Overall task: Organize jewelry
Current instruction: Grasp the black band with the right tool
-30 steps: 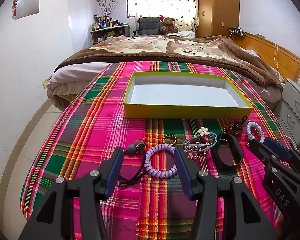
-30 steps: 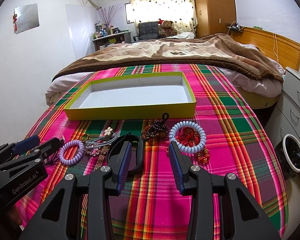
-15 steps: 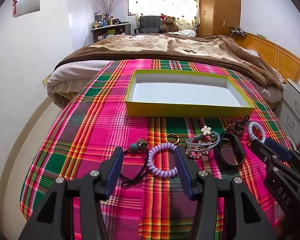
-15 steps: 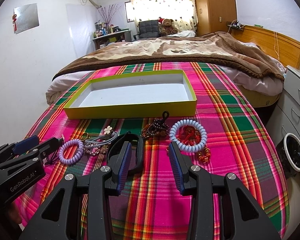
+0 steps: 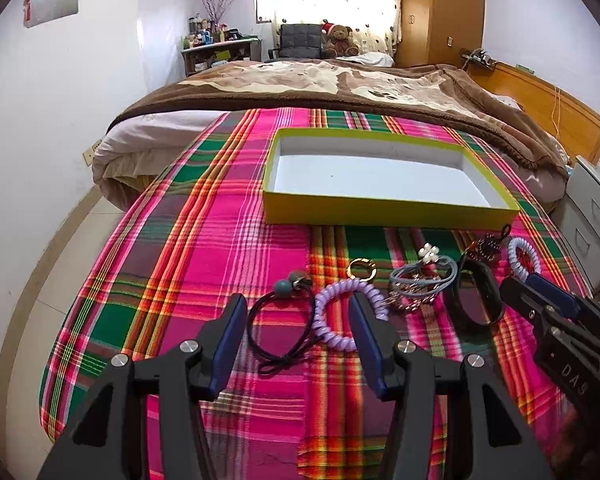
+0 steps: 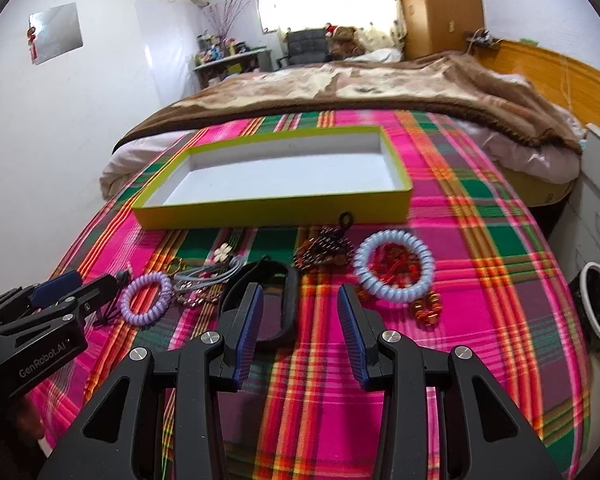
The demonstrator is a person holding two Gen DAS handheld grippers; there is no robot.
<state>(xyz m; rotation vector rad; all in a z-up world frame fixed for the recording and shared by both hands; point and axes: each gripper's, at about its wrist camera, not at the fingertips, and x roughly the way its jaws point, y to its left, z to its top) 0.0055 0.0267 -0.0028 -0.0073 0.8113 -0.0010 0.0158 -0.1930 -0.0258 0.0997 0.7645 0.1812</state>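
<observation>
While the yellow tray [image 5: 388,214] is sitting empty beyond the jewelry row, your left gripper [image 5: 298,334] is hovering with released jaws framing the purple coil tie [image 5: 350,314], loop lying flat on the bed; your right gripper [image 6: 300,326] is idling released, holding nothing, nearer the black band [image 6: 288,304].

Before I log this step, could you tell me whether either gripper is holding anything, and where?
Nothing is held: the left gripper and right gripper are open above the jewelry.

Left claw [image 5: 296,320] and right claw [image 6: 300,308] gape, angled downward.
</observation>
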